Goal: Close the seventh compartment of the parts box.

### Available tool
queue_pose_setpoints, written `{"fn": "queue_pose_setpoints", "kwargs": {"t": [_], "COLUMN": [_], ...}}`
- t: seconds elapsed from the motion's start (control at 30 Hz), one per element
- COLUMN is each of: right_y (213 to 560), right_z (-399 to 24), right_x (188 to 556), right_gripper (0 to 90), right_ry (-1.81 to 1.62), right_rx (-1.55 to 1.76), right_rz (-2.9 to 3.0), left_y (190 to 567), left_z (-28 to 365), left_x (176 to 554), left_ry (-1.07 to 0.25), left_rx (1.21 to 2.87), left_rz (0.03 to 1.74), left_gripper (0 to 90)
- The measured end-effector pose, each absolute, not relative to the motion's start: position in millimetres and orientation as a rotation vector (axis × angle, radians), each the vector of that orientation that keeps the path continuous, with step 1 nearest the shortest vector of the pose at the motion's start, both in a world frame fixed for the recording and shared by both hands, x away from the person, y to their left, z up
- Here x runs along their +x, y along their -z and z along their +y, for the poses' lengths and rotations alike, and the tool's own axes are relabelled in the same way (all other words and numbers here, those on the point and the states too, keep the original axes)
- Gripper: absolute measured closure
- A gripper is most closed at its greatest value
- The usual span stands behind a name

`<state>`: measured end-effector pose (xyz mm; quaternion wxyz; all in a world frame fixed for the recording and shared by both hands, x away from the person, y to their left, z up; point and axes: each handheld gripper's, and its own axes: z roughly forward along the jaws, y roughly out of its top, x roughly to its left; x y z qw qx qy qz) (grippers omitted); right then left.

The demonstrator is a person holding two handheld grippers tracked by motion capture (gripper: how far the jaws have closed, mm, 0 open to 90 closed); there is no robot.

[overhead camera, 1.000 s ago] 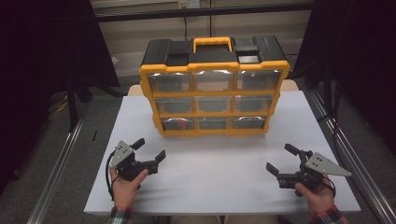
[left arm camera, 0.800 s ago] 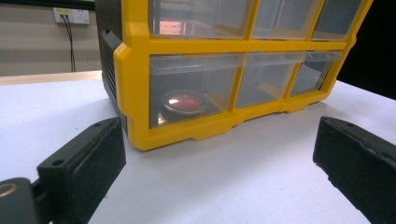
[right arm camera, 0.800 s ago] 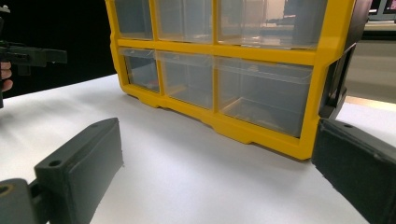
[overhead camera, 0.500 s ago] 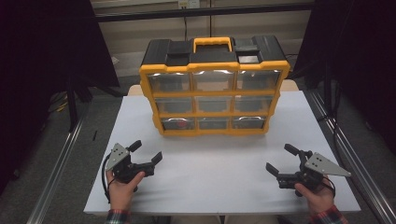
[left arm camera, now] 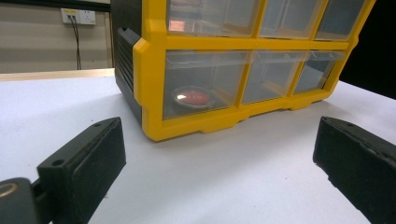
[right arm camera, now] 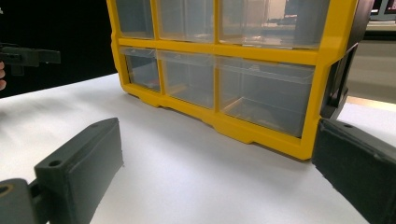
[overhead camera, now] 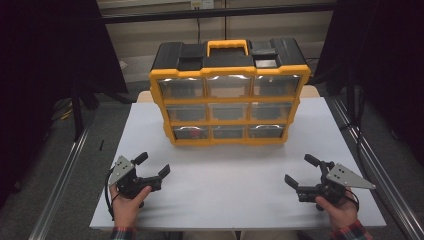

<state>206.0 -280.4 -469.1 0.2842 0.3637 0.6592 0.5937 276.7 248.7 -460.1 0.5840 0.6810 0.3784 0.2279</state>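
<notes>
Yellow-framed organizer (overhead camera: 227,100) with black top, clear drawers (one holds something red (left arm camera: 194,97)); white table (overhead camera: 225,185); plaid cuffs (overhead camera: 123,233).

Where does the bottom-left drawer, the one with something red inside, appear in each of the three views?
High view: bottom-left drawer, lower left of the yellow organizer.
Left gripper view: centre-left, red item clear inside.
Right gripper view: far left of the lower row, contents unclear.
Shared landmark: the organizer's yellow frame.

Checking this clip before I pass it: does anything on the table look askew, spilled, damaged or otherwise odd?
Nothing stands out. The yellow drawer organizer stands upright and square on the white table, all drawers pushed in. One bottom drawer holds a red item. Both hand-held grippers, left and right, are open and empty.
</notes>
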Motion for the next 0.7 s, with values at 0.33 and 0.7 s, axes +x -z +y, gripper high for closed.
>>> {"fn": "queue_pose_setpoints", "kwargs": {"t": [0.33, 0.7], "right_y": [469.1, 469.4], "right_z": [-280.5, -280.3], "right_x": [206.1, 206.7], "right_gripper": [1.7, 1.6], "right_ry": [-1.587, -1.59], "right_rx": [0.973, 0.974], "right_rz": [1.763, 1.764], "left_y": [461.3, 461.1], "left_z": [253.2, 254.7], "left_x": [273.9, 272.4], "left_ry": [-0.526, -0.546], "left_rx": [1.585, 1.582], "left_rz": [0.876, 0.877], "left_gripper": [2.6, 2.6]}}
